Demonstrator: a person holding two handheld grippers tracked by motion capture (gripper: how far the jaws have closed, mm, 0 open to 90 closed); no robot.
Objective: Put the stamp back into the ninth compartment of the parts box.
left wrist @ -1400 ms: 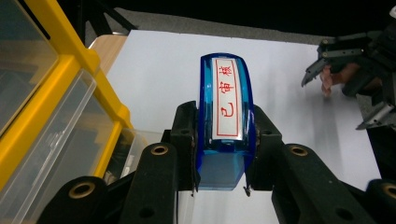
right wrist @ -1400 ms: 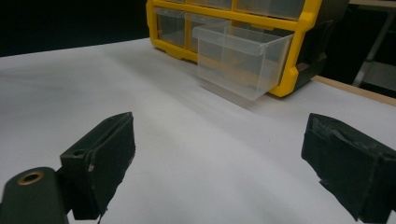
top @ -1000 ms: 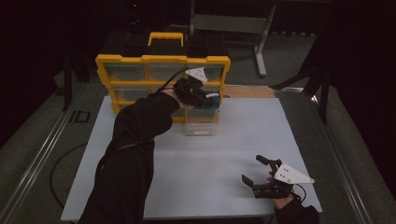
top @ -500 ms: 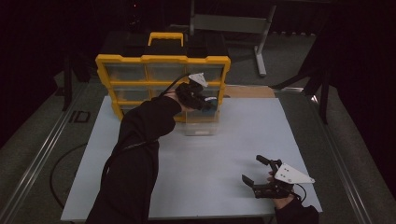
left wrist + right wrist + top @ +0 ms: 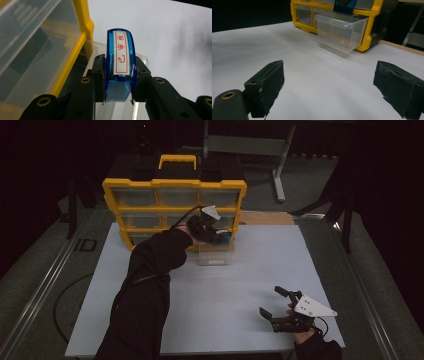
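yellow plastic organiser cabinet with clear drawers (image 5: 172, 205) stands at the far left part of the white table top (image 5: 150, 320), a handle on its roof. a black sleeve (image 5: 145, 290) reaches up from the near edge towards it. the left gripper (image 5: 119, 82) is clamped on a translucent blue plastic stamp with a white label of red characters (image 5: 121, 62), one black jaw pressed on each flat side, the labelled face up. from above, that stamp (image 5: 223, 237) sits over the clear plastic drawer (image 5: 215, 256) that is pulled out from the cabinet's lower right corner; whether it touches the drawer i cannot tell. from low on the table, the blue stamp (image 5: 344, 6) hangs just at the back rim of the clear drawer (image 5: 342, 32). further right, near the table's front edge, the right gripper (image 5: 281, 306) rests with its jaws spread wide and nothing between them, well apart from the drawer.
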